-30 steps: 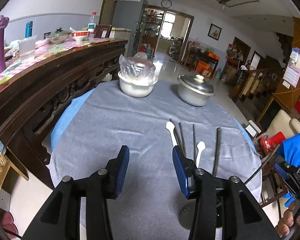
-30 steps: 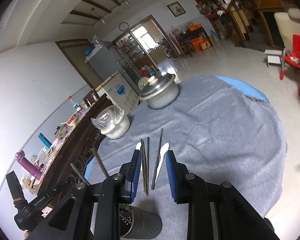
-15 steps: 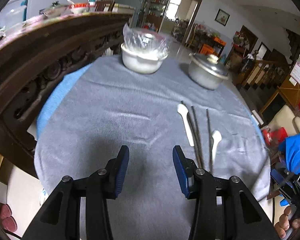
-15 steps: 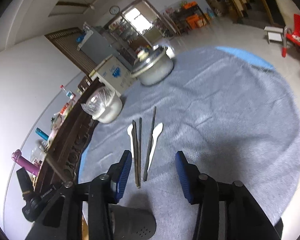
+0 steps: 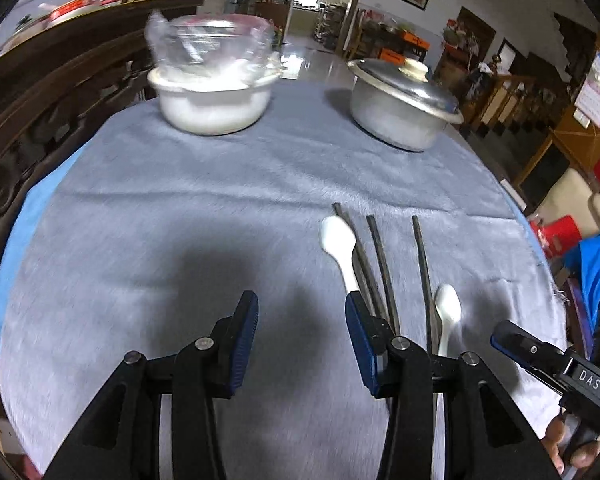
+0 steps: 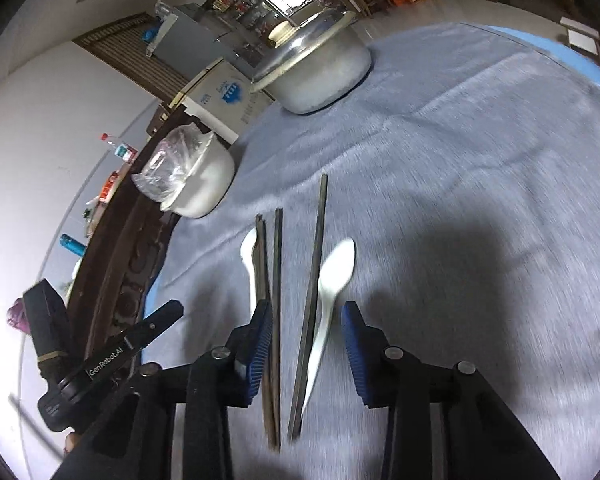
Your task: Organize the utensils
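Three dark chopsticks [image 5: 382, 264] and two white spoons lie side by side on the grey tablecloth [image 5: 204, 216]. One spoon [image 5: 342, 248] lies left of the chopsticks, the other [image 5: 447, 312] right. My left gripper [image 5: 302, 340] is open and empty, low over the cloth just left of them. In the right wrist view my right gripper [image 6: 306, 344] is open, its jaws either side of a chopstick [image 6: 314, 280] and a white spoon [image 6: 332, 280]. Two more chopsticks [image 6: 274, 280] and the other spoon [image 6: 250, 264] lie by its left finger.
A white bowl covered with plastic [image 5: 212, 92] and a lidded metal pot [image 5: 400, 108] stand at the table's far side. A dark carved wooden sideboard [image 5: 40, 92] runs along the left. The right gripper's body shows at the lower right of the left wrist view [image 5: 556, 368].
Both grippers have moved forward and down toward the utensils. The right gripper has opened wider. The perforated metal holder seen under the right gripper earlier is out of view.
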Available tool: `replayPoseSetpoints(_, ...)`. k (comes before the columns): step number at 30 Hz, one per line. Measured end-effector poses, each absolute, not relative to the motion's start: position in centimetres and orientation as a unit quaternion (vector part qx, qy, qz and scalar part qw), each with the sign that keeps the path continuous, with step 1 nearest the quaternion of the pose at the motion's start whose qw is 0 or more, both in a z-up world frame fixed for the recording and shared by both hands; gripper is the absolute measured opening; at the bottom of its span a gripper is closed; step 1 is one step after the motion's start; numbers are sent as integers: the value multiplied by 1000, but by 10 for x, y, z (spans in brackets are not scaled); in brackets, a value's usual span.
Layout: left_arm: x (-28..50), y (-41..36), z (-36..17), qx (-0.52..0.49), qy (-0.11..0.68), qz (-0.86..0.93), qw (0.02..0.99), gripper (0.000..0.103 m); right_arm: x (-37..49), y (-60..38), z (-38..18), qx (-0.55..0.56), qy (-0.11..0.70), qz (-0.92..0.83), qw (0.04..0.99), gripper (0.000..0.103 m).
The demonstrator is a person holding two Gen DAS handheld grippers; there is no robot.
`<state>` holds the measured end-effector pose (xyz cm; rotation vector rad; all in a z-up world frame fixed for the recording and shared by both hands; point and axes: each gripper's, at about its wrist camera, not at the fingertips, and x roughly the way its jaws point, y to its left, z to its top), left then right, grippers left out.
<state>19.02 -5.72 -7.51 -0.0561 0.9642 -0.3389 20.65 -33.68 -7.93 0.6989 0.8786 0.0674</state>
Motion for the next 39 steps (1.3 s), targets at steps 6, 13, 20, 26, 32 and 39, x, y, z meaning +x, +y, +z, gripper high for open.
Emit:
replayPoseSetpoints(6, 218, -85, -95, -7, 482, -167, 860, 51, 243, -338, -93, 326, 445, 4, 834, 38)
replayPoseSetpoints(13, 249, -86, -108, -53, 507, -163, 845, 51, 261, -332, -107, 319, 465, -3, 826, 33)
replayPoseSetpoints(20, 252, -76, -119, -63, 507, -150, 847, 2, 258, -332, -110, 316, 462, 4, 829, 20)
replayPoseSetpoints(26, 232, -63, -116, -40, 500, -164, 850, 0, 247, -331, -109, 306, 460, 8, 833, 20)
replayPoseSetpoints(32, 241, -59, -106, -83, 504, -177, 841, 1, 232, -336, -110, 313, 457, 13, 833, 20)
replayPoseSetpoints(39, 265, -93, -106, -70, 497, -161, 850, 40, 229, -336, -109, 308, 457, 25, 834, 20)
